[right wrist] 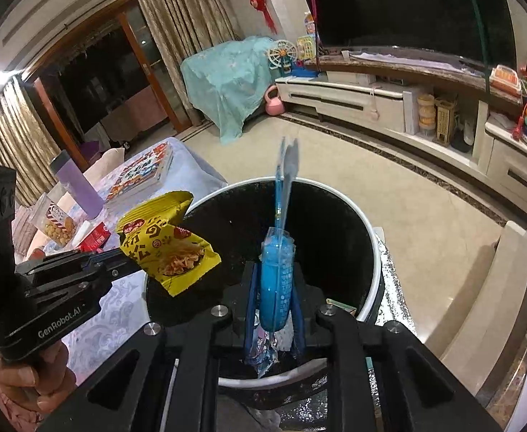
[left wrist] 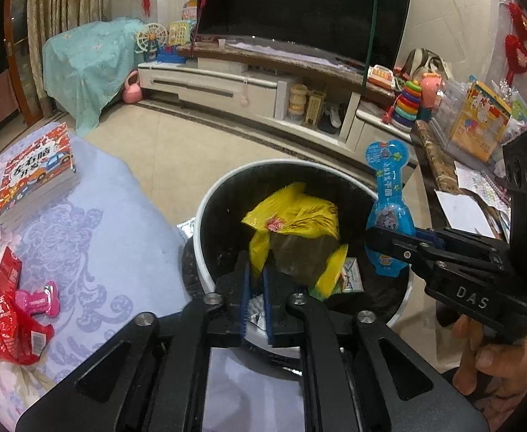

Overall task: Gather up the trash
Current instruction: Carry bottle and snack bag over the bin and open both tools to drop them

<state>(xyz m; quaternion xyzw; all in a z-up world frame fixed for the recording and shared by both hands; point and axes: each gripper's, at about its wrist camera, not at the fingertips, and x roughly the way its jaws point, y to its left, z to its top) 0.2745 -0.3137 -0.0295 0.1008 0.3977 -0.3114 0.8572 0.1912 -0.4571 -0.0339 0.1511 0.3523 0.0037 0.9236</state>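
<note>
A round black trash bin with a white rim (left wrist: 205, 212) (right wrist: 373, 237) stands on the floor beside the table. My left gripper (left wrist: 256, 288) (right wrist: 133, 262) is shut on a yellow snack bag (left wrist: 292, 223) (right wrist: 169, 241) and holds it over the bin's left side. My right gripper (right wrist: 274, 298) (left wrist: 378, 241) is shut on a blue bone-shaped plastic package (right wrist: 277, 270) (left wrist: 389, 194), upright over the bin's right side. Red wrappers (left wrist: 8, 327) and a pink bone-shaped package (left wrist: 38, 300) lie on the table at left.
A lavender tablecloth (left wrist: 119, 234) covers the table, with a stack of books (left wrist: 36, 176), a purple bottle (right wrist: 76, 183) and a snack bag (right wrist: 58, 223). A cluttered brown table (left wrist: 439, 165) stands right of the bin. A TV cabinet (left wrist: 227, 86) runs along the back.
</note>
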